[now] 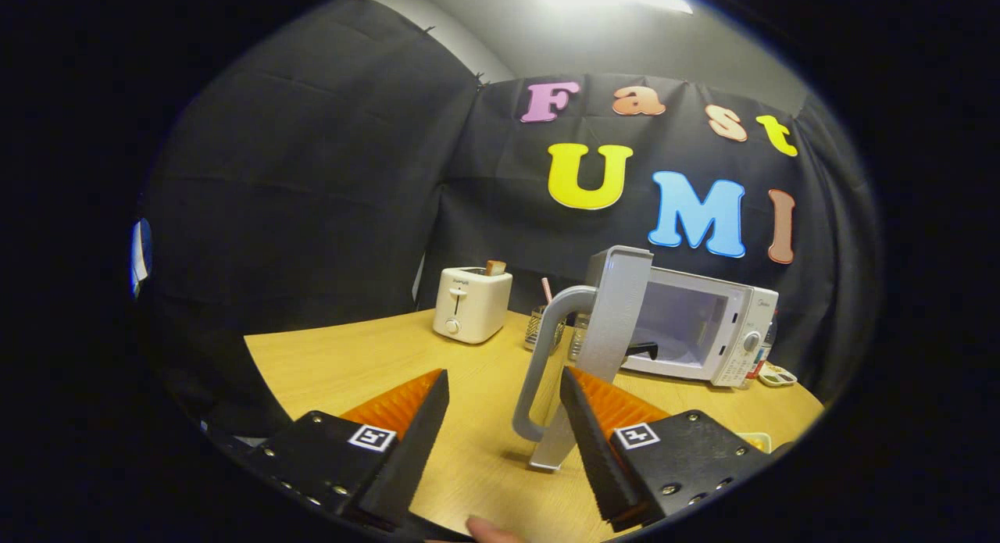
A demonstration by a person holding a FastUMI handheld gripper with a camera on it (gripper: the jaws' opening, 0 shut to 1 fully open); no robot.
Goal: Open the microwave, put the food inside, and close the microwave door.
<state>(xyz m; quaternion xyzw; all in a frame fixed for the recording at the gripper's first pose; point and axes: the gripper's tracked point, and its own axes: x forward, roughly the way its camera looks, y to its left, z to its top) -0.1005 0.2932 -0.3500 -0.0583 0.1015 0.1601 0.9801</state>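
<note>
Swinging the microwave door (601, 348) wide looks like the step in hand, and the gripper (504, 406) is sitting released, its 2 fingers spread apart with nothing pressed between them. Taking the door's curved handle (547, 355) as the landmark and going left to right: the toaster (472, 303) is standing well to its left and farther back, with a slice of bread (495, 267) poking from the slot; 2 small holders (544, 328) are sitting just behind the handle; the handle itself is lying between the fingers, close to the right one but, as far as I can tell, not gripped; the microwave (703, 324) body is lying behind and to its right, cavity showing open. I cannot tell which item is the food; a small dish (776, 375) is resting right of the microwave.

To do this well, I judge the fingers should be drawing clear of the handle without nudging the door back. The table (351, 363) is offering open wood left of the handle for moving; its near edge is running just beneath the fingers, and the door's bottom corner is hanging low over the top.
</note>
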